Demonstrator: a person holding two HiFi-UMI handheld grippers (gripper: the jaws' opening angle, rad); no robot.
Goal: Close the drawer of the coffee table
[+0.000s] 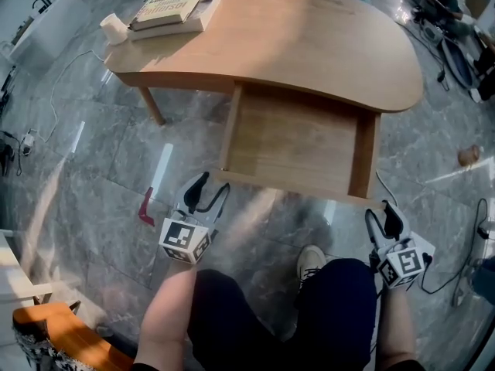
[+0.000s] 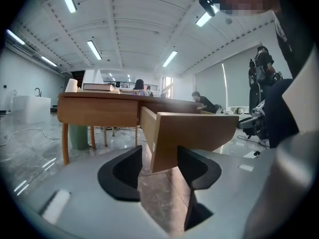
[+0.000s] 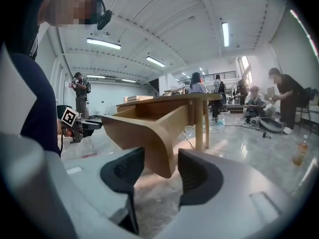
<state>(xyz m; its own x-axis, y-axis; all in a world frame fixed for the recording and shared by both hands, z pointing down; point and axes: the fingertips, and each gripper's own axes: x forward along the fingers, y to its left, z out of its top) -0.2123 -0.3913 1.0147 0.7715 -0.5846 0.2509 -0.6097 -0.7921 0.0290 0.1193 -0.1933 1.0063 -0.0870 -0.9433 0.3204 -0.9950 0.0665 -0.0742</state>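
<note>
The wooden coffee table (image 1: 325, 45) has its drawer (image 1: 298, 141) pulled far out toward me, empty inside. My left gripper (image 1: 207, 194) hangs open just short of the drawer's front left corner (image 2: 162, 138), with nothing between its fingers. My right gripper (image 1: 384, 221) is open too, a little below and in front of the drawer's front right corner (image 3: 162, 143). Neither gripper touches the drawer front (image 1: 290, 185). In the left gripper view the left gripper (image 2: 158, 169) frames the corner; in the right gripper view the right gripper (image 3: 160, 172) does the same.
Two stacked books (image 1: 172, 6) and a white cup (image 1: 114, 28) sit on the table's far left. A red object (image 1: 146, 207) lies on the marble floor left of the left gripper. Cables (image 1: 464, 269) trail at the right. An orange stool (image 1: 58, 335) stands at lower left. People stand in the background.
</note>
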